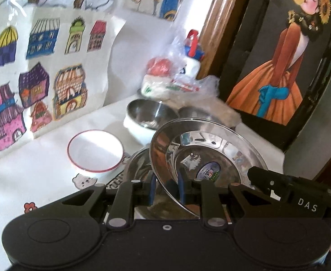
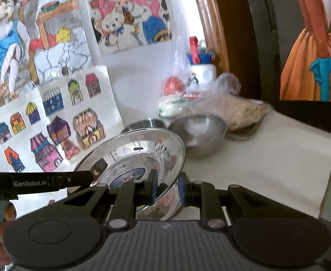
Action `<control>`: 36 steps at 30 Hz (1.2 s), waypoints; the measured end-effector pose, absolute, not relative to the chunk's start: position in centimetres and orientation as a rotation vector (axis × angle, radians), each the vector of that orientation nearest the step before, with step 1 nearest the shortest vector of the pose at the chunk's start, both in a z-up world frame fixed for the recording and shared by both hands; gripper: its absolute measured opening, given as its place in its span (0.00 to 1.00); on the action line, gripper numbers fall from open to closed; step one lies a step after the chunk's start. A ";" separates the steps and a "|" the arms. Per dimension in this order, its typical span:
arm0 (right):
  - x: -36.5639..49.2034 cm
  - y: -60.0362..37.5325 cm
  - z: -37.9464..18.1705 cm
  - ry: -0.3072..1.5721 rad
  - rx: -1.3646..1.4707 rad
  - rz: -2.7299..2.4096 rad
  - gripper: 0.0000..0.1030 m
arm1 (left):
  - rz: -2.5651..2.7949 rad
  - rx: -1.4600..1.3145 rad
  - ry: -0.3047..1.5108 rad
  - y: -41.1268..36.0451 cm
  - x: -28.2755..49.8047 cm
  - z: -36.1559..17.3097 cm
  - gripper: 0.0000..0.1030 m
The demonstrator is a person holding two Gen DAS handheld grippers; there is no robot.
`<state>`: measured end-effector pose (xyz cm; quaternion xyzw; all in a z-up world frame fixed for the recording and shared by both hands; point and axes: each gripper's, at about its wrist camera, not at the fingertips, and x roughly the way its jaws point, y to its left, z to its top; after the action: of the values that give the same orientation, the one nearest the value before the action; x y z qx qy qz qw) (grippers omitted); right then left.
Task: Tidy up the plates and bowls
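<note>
A shiny steel plate (image 1: 208, 155) hangs tilted above the white table, held by both grippers on opposite rims. My left gripper (image 1: 166, 189) is shut on its near rim, blue pads on either side of the edge. In the right wrist view, my right gripper (image 2: 167, 189) is shut on the other rim of the same steel plate (image 2: 131, 155). Each gripper's tip shows in the other's view, the right gripper (image 1: 255, 176) and the left gripper (image 2: 90, 176). A steel dish (image 1: 138, 167) lies right under the plate. A white bowl with a red rim (image 1: 95, 151) stands to the left.
Behind the plate stand a white bowl with a steel inside (image 1: 147, 115) and a plain steel bowl (image 2: 197, 131). A plastic bag of food (image 2: 210, 99) and a white bottle (image 2: 203, 70) sit at the back. Drawings cover the wall at left; a dark framed picture (image 1: 278, 67) leans at right.
</note>
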<state>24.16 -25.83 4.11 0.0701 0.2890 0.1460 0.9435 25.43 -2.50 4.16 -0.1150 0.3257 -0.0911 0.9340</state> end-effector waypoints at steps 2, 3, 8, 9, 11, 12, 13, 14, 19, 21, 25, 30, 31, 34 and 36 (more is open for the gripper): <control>24.6 -25.7 3.2 0.607 0.138 0.304 0.21 | -0.181 -0.240 0.682 -2.2 25.9 3.3 0.21; 24.8 -25.7 2.9 0.615 0.136 0.306 0.21 | -0.180 -0.246 0.689 -2.1 26.1 2.8 0.21; 25.6 -25.6 1.2 0.650 0.132 0.313 0.21 | -0.170 -0.266 0.717 -1.9 26.7 0.7 0.21; 25.8 -25.6 0.9 0.655 0.131 0.314 0.21 | -0.165 -0.265 0.719 -1.9 26.8 0.5 0.21; 26.0 -25.5 0.6 0.658 0.130 0.318 0.22 | -0.160 -0.260 0.721 -2.0 26.9 0.1 0.21; 26.0 -25.6 0.4 0.658 0.130 0.320 0.22 | -0.158 -0.256 0.716 -2.0 27.0 0.0 0.21; 26.1 -25.6 0.3 0.659 0.133 0.323 0.22 | -0.156 -0.248 0.712 -2.0 27.0 0.0 0.21; 26.2 -25.5 0.3 0.660 0.134 0.324 0.22 | -0.152 -0.239 0.709 -2.1 27.0 0.0 0.21; 26.5 -25.5 0.2 0.659 0.126 0.326 0.22 | -0.145 -0.221 0.705 -2.4 27.1 0.1 0.22; 26.6 -25.5 0.1 0.661 0.117 0.324 0.22 | -0.145 -0.209 0.707 -2.5 27.2 0.1 0.22; 26.6 -25.3 0.1 0.667 0.110 0.317 0.23 | -0.139 -0.181 0.719 -2.9 27.4 0.3 0.22; 26.6 -25.4 0.2 0.670 0.101 0.317 0.23 | -0.140 -0.160 0.745 -3.1 27.7 0.5 0.24; 26.7 -25.4 0.2 0.670 0.100 0.318 0.23 | -0.140 -0.156 0.752 -3.1 27.7 0.6 0.24; 26.8 -25.3 0.3 0.672 0.097 0.321 0.23 | -0.141 -0.130 0.762 -3.3 27.8 0.9 0.25; 26.8 -25.3 0.3 0.669 0.087 0.327 0.23 | -0.133 -0.099 0.768 -3.5 27.9 1.0 0.28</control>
<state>26.84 -25.26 0.27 0.0426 0.3266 0.1597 0.9306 27.85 -3.50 0.97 -0.0483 0.3741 -0.0648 0.9239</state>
